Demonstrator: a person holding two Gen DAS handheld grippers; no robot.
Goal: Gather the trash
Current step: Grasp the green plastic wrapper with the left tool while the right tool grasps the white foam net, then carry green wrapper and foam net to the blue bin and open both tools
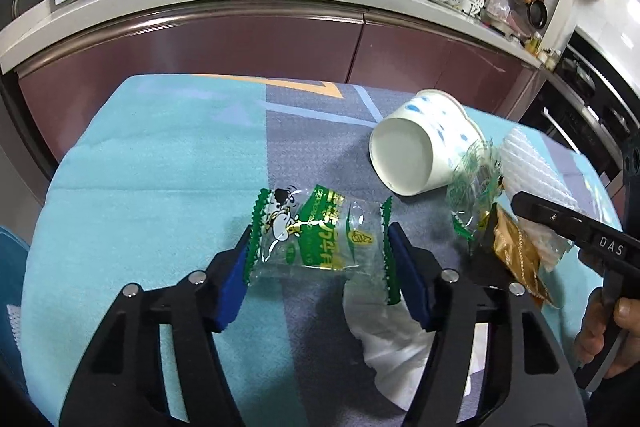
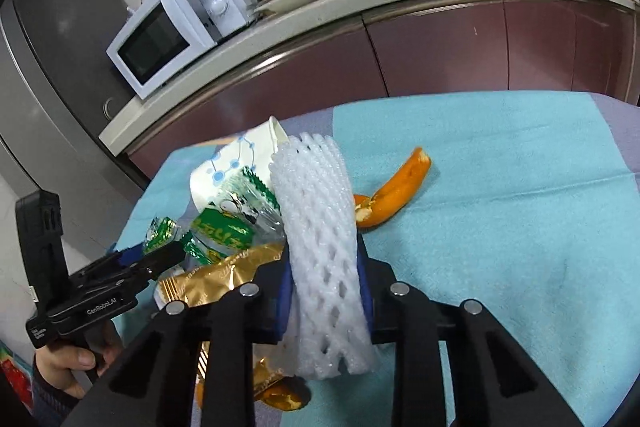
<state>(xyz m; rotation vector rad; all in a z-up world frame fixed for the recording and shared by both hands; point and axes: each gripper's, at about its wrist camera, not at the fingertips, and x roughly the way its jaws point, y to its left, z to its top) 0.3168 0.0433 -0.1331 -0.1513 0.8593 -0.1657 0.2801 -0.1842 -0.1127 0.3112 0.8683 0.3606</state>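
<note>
Left wrist view: the left gripper has its jaws clamped on a green-and-clear wrapper at frame centre, above the tabletop; a paper cup lies tipped upper right.

Right wrist view: the right gripper pinches a white foam net at centre; an orange peel lies just right.

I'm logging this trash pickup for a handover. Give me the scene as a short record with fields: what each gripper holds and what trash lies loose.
left gripper: shut on green snack wrapper
right gripper: shut on white foam net
paper cup: tipped on its side on the tablecloth
orange peel: loose on the cloth, right of the net
gold wrapper: beside the net, left of it
crumpled tissue: under the left gripper
</note>
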